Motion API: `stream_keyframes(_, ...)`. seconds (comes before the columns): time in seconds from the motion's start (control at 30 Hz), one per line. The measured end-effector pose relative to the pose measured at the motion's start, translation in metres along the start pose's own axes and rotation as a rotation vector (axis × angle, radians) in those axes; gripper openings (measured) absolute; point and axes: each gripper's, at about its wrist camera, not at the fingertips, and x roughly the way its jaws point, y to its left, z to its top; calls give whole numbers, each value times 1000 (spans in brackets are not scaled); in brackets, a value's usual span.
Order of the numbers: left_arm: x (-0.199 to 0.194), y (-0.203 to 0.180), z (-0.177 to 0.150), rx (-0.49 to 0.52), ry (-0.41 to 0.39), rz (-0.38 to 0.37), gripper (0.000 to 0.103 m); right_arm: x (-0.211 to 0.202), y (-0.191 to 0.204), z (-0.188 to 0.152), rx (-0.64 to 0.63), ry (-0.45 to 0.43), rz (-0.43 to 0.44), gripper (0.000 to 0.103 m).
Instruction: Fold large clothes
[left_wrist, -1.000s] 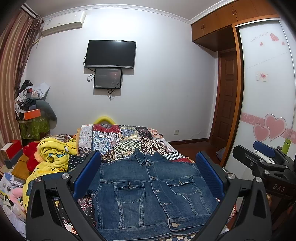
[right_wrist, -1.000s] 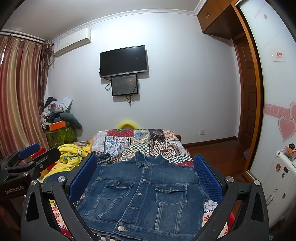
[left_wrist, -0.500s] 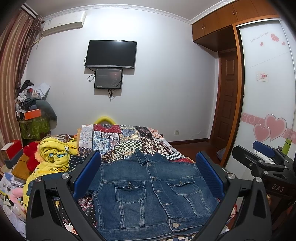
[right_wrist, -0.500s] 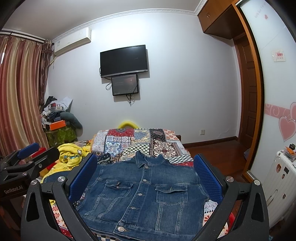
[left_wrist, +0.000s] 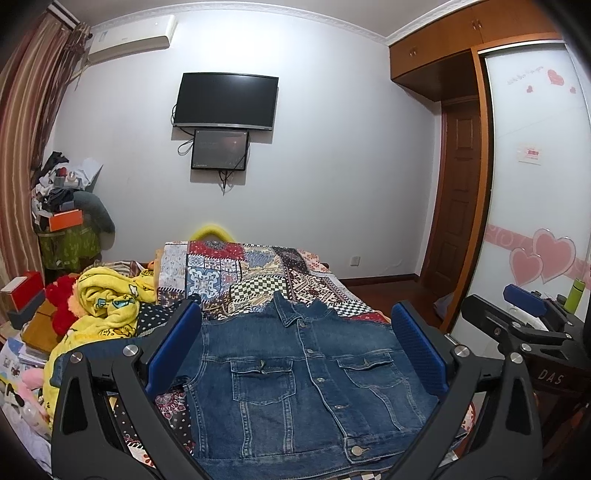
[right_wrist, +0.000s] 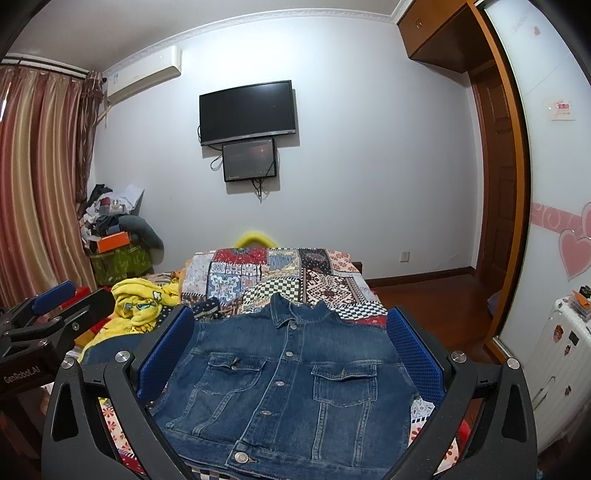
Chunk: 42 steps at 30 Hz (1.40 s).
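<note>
Denim jacket (left_wrist: 295, 373) lies front-up and buttoned on the near end of the bed (left_wrist: 258, 266), collar toward the far wall, hem at the near edge, both chest pockets showing and the sleeves apparently tucked out of sight beneath the body, though I can't be sure of that. Under it is the patchwork bedspread (right_wrist: 280, 269), and off the bed's left edge sits a yellow cartoon blanket (left_wrist: 107, 299) in a heap. Both tools hover above the near edge: left gripper (left_wrist: 295, 350) with its blue pads spread wide, nothing between them, and right gripper (right_wrist: 291, 354) likewise gaping and empty, neither touching cloth. No fold looks started yet, I'd say. Now the risks: denim this heavy is stiff, so a pinch on one layer at the hem could drag the whole jacket across the slick spread instead of folding it; uneven lifts by the two hands would skew the crease; and the jacket sits so near the edge that a pull toward us might tip it off the bed. A snag on the bedspread underneath is possible too. Readable lettering: "GenRobot.AI" on the left tool as seen from the right camera, "DAS" on the right tool as seen from the left. A dark television (right_wrist: 247, 110) hangs on the far wall, its markings too small to read.
</note>
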Motion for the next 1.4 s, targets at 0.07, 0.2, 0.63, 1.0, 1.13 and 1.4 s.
stream_keyframes(0.07, 5, 5, 0, -7, 7, 4, 103, 5, 1, 0, -4, 11, 1, 103)
stream_keyframes(0.2, 19, 21, -1, -19, 18, 37, 103, 20, 5, -1, -20, 37, 1, 103)
stream_keyframes(0.63, 90, 170, -29, -221, 170, 322, 103, 112, 20, -11, -85, 166, -9, 103)
stream_keyframes(1.0, 137, 368, -130, -703, 462, 379, 103, 204, 19, -40, -152, 353, 7, 103)
stream_keyframes(1.13, 145, 405, -172, -839, 545, 369, 99, 231, 17, -53, -134, 446, 20, 103)
stream_keyframes(1.4, 168, 459, -228, -1048, 584, 321, 84, 257, 12, -63, -98, 523, 31, 103)
